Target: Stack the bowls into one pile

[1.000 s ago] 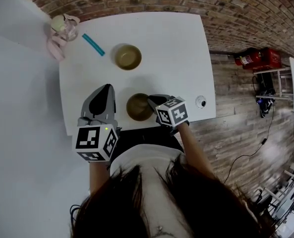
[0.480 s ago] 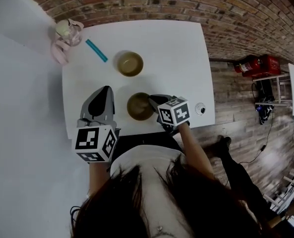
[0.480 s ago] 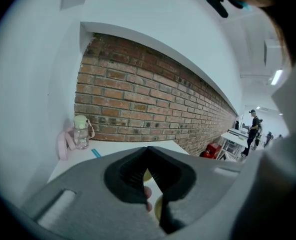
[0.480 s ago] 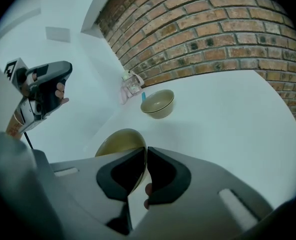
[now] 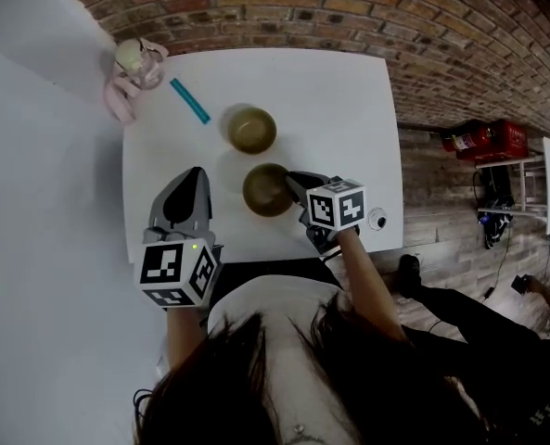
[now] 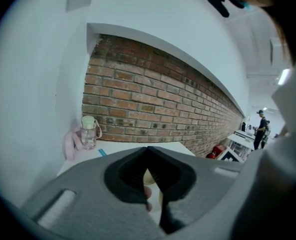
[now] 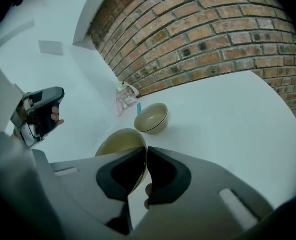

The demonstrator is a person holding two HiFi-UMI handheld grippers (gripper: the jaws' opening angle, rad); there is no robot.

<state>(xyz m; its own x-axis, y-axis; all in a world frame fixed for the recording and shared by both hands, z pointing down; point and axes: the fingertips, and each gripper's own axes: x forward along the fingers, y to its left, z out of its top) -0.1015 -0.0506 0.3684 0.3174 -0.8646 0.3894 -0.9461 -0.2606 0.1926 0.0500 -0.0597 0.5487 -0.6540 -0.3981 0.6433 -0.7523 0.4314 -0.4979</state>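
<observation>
On the white table (image 5: 330, 91) we record two olive-tan bowls. The far bowl (image 5: 252, 130) stands upright on the tabletop, toward the brick wall (image 5: 349, 7). The near bowl (image 5: 266, 189) sits just beside it on the person's side; the two bowls are apart and not nested.

The right gripper (image 5: 293, 182) is clamped on the near bowl's right-hand rim. The right gripper view confirms this: the right gripper (image 7: 146, 150) has its jaws drawn narrow with the rim of the near bowl (image 7: 119, 143) pinched between the pads, and the far bowl (image 7: 151, 118) lies beyond it. Whether the held bowl rests on the table or hangs clear of it, we cannot tell.

The left gripper (image 5: 193, 176) is over the table's near left part, well clear of both bowls. In its own view the left gripper (image 6: 148, 149) has its jaw tips together, with nothing between them.

Other items noted: a clear bottle (image 5: 142, 63) with a pink strap at the far left corner, a teal stick (image 5: 190, 100) lying near it, and a small round white object (image 5: 377, 219) at the table's right edge.
</observation>
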